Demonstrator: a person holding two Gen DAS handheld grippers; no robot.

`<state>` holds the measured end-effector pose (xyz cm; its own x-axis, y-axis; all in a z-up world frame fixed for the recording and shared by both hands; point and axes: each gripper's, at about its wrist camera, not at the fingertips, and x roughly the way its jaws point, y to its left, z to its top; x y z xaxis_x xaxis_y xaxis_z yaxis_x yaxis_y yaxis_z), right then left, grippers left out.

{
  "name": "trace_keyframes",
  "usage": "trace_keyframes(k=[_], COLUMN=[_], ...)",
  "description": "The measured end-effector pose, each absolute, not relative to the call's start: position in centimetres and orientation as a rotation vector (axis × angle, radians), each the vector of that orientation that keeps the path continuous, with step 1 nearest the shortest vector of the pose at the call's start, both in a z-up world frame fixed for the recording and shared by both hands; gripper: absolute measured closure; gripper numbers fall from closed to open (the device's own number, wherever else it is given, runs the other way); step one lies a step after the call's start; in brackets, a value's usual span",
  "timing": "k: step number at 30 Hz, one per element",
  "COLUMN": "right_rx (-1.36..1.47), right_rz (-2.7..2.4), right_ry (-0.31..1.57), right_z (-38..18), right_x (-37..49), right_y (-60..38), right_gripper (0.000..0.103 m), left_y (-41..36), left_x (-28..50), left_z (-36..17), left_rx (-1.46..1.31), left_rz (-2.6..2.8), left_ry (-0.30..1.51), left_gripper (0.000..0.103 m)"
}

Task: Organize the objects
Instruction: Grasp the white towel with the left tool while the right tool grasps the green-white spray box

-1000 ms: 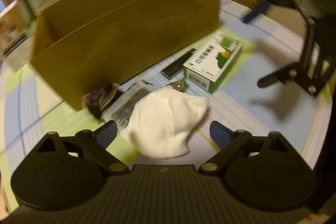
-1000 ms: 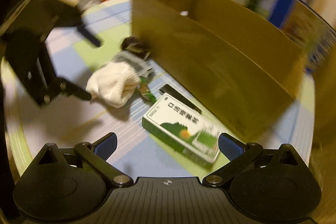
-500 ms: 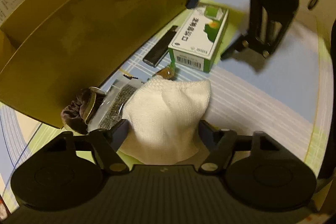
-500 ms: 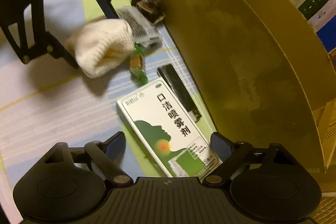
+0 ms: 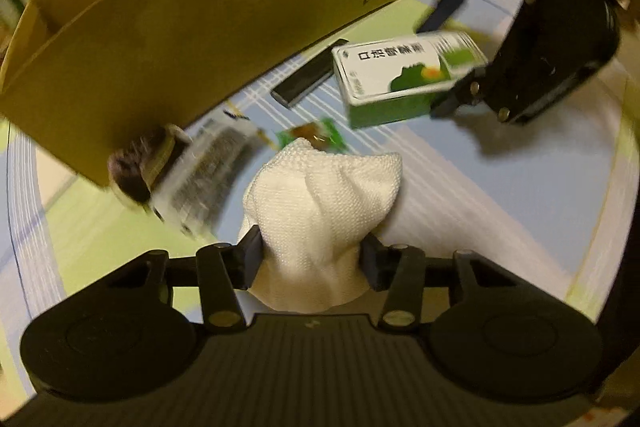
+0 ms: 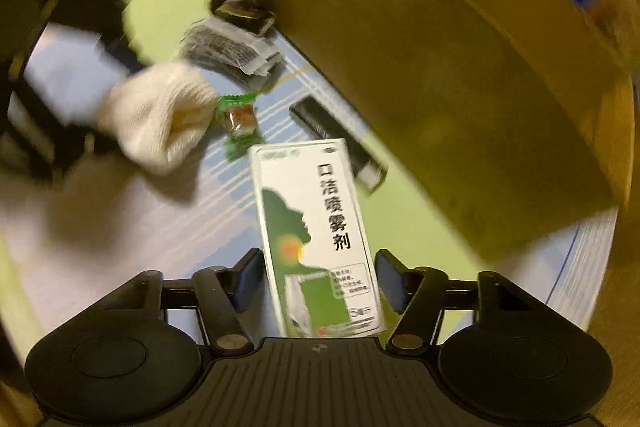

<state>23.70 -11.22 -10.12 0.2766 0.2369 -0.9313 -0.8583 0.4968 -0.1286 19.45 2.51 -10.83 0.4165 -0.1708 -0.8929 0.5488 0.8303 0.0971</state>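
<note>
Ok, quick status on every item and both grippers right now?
Left gripper: shut on white knitted cloth.
Right gripper: shut on green-and-white spray box, lifted.
Brown cardboard box: open-topped, upright.
Black flat stick: lying on mat.
Green candy wrapper: lying on mat.
Printed sachet: lying flat.
Dark hair scrunchie: against the cardboard box.

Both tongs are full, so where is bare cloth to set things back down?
Free: the pale blue stretch right of the white sock, below the green box. Crowded: the strip along the cardboard box, with hair tie, packet, candy and black bar.
</note>
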Motion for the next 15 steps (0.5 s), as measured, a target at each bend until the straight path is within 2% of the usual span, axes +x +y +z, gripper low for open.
trace_keyframes(k=[6,7,8,9,11,13,15], right_rx=[-0.507,-0.491,-0.478,-0.456,-0.412,-0.383,-0.381], right_rz=[0.835,0.841,0.838,0.822,0.793,0.779,0.765], right_ry=[1.130,1.122,1.107,1.089,1.070,1.066,1.060], right_z=[-9.5,-9.3,-9.2,-8.9,-8.5,-8.4,-8.6], right_x=[20.5,20.1,19.9,19.8,19.7,19.8,19.8], right_y=[-12.6,-12.9,-13.2,-13.6,-14.2,-14.3,-14.2], right_gripper=[0.049,0.049,0.044,0.033,0.022,0.021,0.021], left_y=[2.9,3.0,3.0,3.1,3.3,3.4,3.4], left_x=[16.8,16.5,16.3,16.1,15.8,15.9,16.3], left_z=[-10.1,-9.8,-9.7,-9.4,-8.8,-8.4,-8.3], left_rx=[0.237,0.238,0.243,0.249,0.257,0.261,0.265], left_rz=[-0.443,-0.441,-0.442,-0.450,-0.470,-0.493,-0.527], left_ry=[1.076,1.070,1.060,1.045,1.010,0.984,0.975], left_gripper=[0.057,0.053,0.049,0.047,0.034,0.029,0.028])
